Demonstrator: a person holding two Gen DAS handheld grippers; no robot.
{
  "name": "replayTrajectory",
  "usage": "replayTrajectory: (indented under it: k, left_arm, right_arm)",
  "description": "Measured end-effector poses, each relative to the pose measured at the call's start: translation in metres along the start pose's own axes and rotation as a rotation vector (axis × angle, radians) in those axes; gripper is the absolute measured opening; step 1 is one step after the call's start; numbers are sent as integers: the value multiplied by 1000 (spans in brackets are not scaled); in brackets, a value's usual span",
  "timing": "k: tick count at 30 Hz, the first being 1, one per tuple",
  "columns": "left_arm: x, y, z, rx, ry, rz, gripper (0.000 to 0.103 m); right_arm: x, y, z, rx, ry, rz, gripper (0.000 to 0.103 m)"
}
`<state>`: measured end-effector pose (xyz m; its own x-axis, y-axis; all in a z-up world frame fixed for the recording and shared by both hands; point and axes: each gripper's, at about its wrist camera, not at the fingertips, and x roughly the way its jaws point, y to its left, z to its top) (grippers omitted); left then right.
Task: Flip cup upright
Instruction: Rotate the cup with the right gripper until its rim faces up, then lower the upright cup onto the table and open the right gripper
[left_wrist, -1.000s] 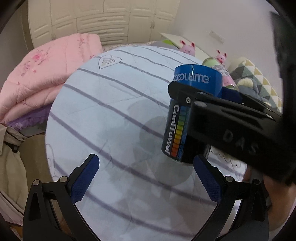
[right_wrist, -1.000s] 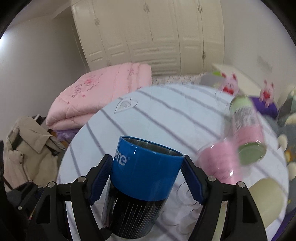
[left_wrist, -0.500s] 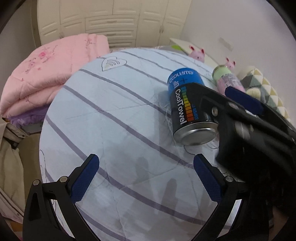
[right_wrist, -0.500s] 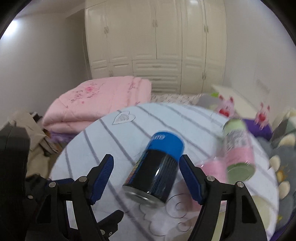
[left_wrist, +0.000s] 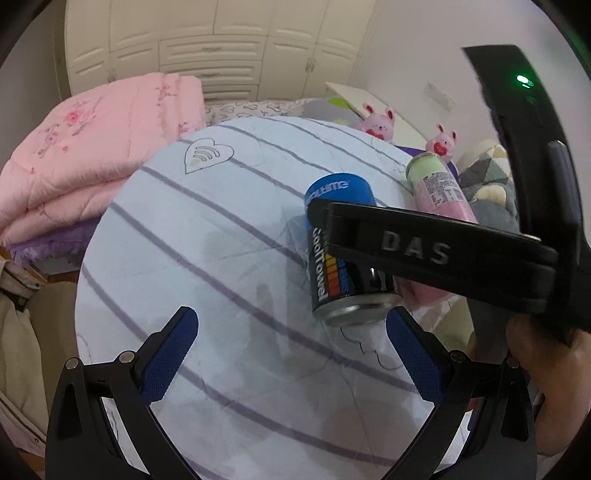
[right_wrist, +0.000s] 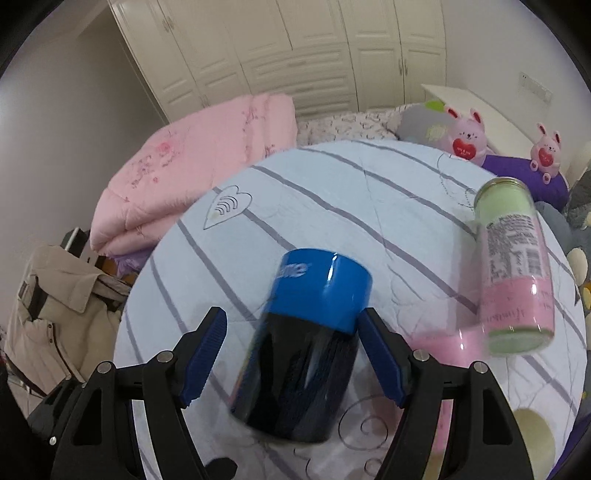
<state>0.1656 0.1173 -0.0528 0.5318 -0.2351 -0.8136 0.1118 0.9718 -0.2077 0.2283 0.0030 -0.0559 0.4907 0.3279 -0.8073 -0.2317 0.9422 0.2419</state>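
We see the striped bedspread (left_wrist: 221, 236) carrying the blue-and-black cup (right_wrist: 306, 339), which lies on its side between the spread fingers of the right gripper (right_wrist: 291, 354). It is blurred, so contact with the pads is hard to judge. The left gripper (left_wrist: 291, 350) hangs wide open, holding nothing. A pink-green bottle (right_wrist: 513, 266) lies nearby.

The cup (left_wrist: 341, 254) is black with a blue band. It lies on its side on the striped cover, metal base toward the camera.
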Motion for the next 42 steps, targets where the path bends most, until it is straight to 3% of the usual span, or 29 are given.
replayTrajectory:
  k: [3, 10, 18, 22, 28, 42]
  left_arm:
    - [5, 1, 4, -6, 10, -7, 103]
    - [13, 6, 7, -20, 24, -12, 103]
    - [13, 12, 6, -36, 29, -27, 103]
    - [12, 13, 4, -39, 21, -31, 103]
    - [11, 12, 1, -36, 6, -19, 103]
    - [9, 18, -26, -28, 5, 20, 103]
  right_arm:
    - [10, -2, 6, 3, 48, -8, 75]
    - [32, 0, 20, -63, 138, -116, 75]
    - [39, 12, 20, -175, 174, -160, 72]
    - [28, 9, 19, -161, 120, -91, 72]
    - [3, 13, 10, -181, 2, -63, 72]
    - [-40, 39, -43, -298, -284, -113, 71]
